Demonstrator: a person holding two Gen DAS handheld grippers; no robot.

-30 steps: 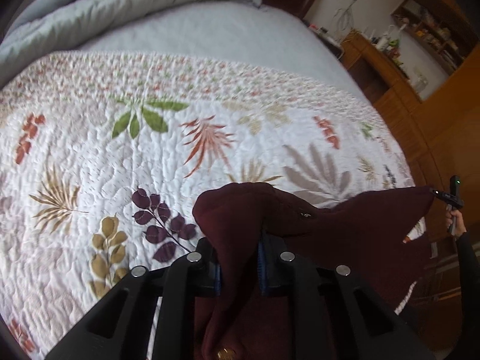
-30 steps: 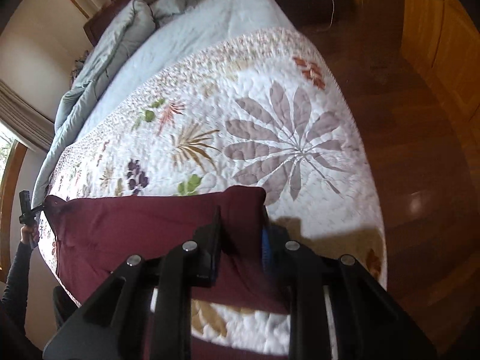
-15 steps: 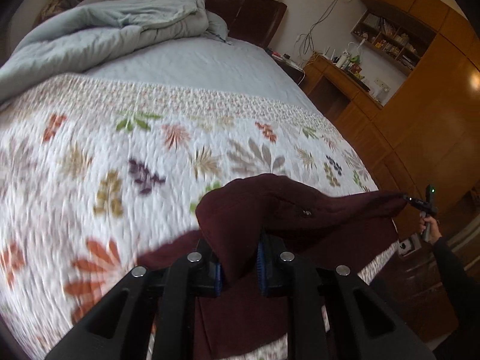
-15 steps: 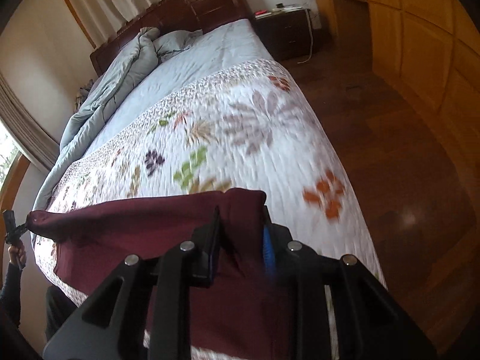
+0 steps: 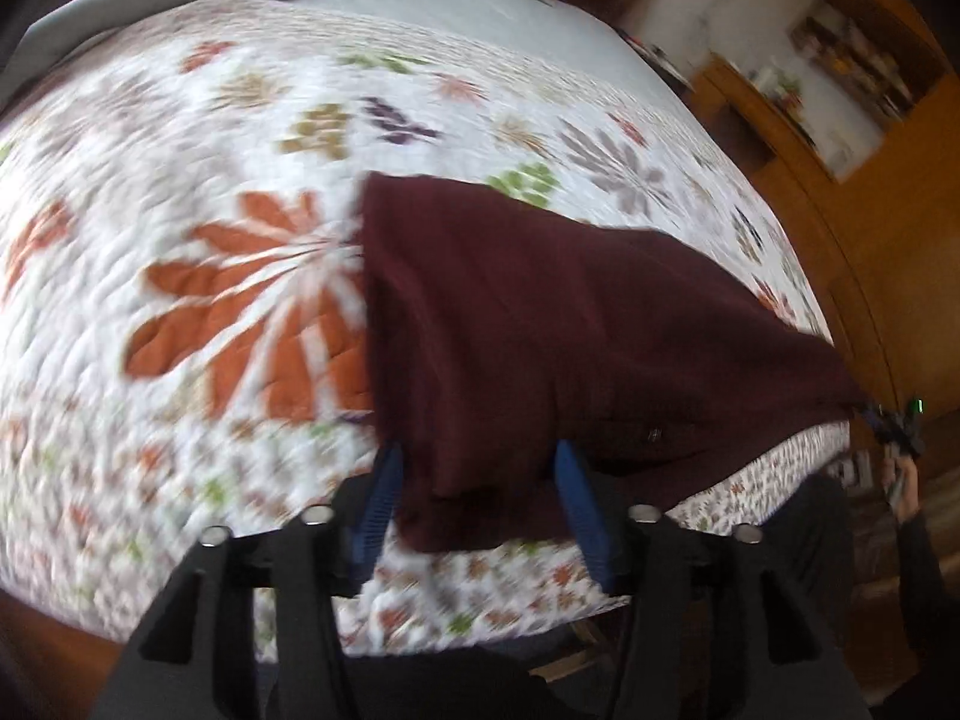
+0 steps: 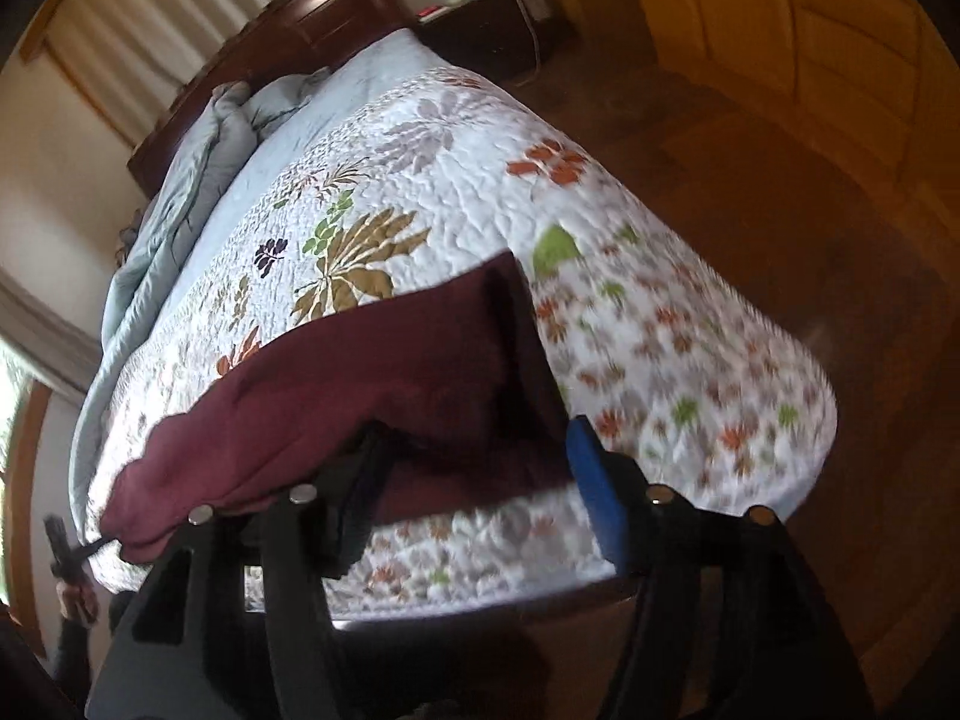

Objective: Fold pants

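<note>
Filling most of both views: a white quilt (image 5: 180,192) printed with leaves, spread over the foot of the bed. Beyond it, bunched near the dark headboard (image 6: 336,6), a grey duvet (image 6: 180,192). Only in the right wrist view: pale curtains (image 6: 156,6), a dark nightstand (image 6: 486,18), and a wide stretch of wooden floor (image 6: 750,192) open along the quilt's long side. Only in the left wrist view: a wooden desk with cluttered shelves (image 5: 840,60), too blurred to make out.

Lying flat on the quilt near its foot edge: the maroon pants (image 5: 570,312), stretched crosswise, with a strip of bare quilt below them before the overhang.

Left gripper (image 5: 480,480) spread wide, blue pads (image 5: 384,510) either side of the near pants corner, not pinching the cloth. Right gripper (image 6: 474,462) likewise spread wide over the opposite corner. Seen small from each other's camera, just at the far tips of the fabric; grip not readable from there.

On the pants, a small metal snap (image 5: 654,433).

No readable writing or labels anywhere.
</note>
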